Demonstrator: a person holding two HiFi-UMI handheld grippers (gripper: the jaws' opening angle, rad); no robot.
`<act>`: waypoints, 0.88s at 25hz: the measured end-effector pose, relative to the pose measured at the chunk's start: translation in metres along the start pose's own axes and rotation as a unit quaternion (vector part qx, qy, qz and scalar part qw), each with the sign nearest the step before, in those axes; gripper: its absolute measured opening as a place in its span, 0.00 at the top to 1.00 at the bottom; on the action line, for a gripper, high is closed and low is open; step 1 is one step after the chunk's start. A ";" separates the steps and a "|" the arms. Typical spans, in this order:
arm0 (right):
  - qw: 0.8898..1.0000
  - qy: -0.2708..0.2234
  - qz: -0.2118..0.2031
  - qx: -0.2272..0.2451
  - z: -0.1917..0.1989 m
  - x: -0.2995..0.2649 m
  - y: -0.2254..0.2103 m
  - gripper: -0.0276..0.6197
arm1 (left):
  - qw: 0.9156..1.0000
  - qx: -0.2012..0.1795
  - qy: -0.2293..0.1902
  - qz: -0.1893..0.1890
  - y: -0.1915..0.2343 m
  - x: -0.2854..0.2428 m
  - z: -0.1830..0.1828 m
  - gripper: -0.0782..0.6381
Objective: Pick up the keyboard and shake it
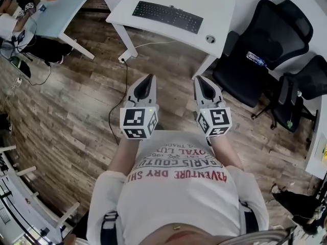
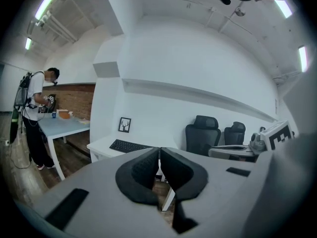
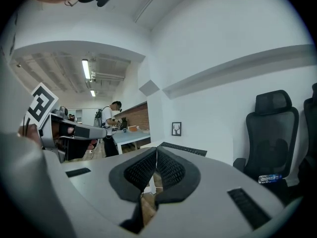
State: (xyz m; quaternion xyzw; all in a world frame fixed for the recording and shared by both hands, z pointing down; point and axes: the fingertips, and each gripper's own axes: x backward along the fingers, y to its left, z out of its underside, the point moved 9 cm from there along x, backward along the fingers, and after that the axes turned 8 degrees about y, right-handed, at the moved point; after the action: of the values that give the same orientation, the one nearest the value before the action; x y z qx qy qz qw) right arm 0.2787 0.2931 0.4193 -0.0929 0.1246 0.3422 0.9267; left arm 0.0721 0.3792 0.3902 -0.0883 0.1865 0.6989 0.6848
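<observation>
A black keyboard (image 1: pixel 167 16) lies flat on a white desk (image 1: pixel 219 4) ahead of me, and shows small in the left gripper view (image 2: pixel 130 146) and the right gripper view (image 3: pixel 183 148). My left gripper (image 1: pixel 148 79) and right gripper (image 1: pixel 200 80) are held side by side in front of my chest, over the wooden floor and well short of the desk. Both are shut with nothing between the jaws. In each gripper's own view the dark pads meet at the tips, left gripper (image 2: pixel 159 149), right gripper (image 3: pixel 156 149).
Two black office chairs (image 1: pixel 265 50) stand right of the desk, a water bottle (image 1: pixel 255 59) on one seat. A cable (image 1: pixel 124 80) trails over the floor from under the desk. A small round object (image 1: pixel 210 39) sits on the desk's near corner. A person (image 2: pixel 33 118) stands at a light blue table (image 1: pixel 56 14) at left.
</observation>
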 end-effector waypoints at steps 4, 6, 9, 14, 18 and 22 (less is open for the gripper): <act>1.000 0.002 0.029 -0.007 -0.018 -0.051 0.017 0.92 | 1.000 -0.002 0.002 0.016 0.061 -0.024 -0.020 0.85; 0.999 0.001 0.044 -0.012 -0.025 -0.077 0.027 0.92 | 1.000 -0.005 0.004 0.020 0.093 -0.034 -0.028 0.85; 0.998 -0.002 0.061 -0.022 -0.032 -0.115 0.042 0.92 | 1.000 -0.015 0.008 0.023 0.139 -0.049 -0.039 0.85; 0.996 0.002 0.088 -0.026 -0.043 -0.165 0.062 0.92 | 0.999 -0.017 0.018 0.034 0.201 -0.068 -0.052 0.85; 0.995 0.028 0.094 -0.026 -0.044 -0.190 0.061 0.92 | 0.998 -0.015 0.032 0.044 0.224 -0.091 -0.053 0.85; 0.993 0.042 0.103 -0.035 -0.047 -0.222 0.049 0.92 | 0.998 -0.018 0.038 0.049 0.242 -0.120 -0.061 0.85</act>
State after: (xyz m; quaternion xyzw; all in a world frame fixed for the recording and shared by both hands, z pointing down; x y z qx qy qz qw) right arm 0.0757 0.1822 0.4360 -0.1269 0.1604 0.4355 0.8766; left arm -0.1705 0.2469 0.4135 -0.1182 0.2042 0.7308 0.6406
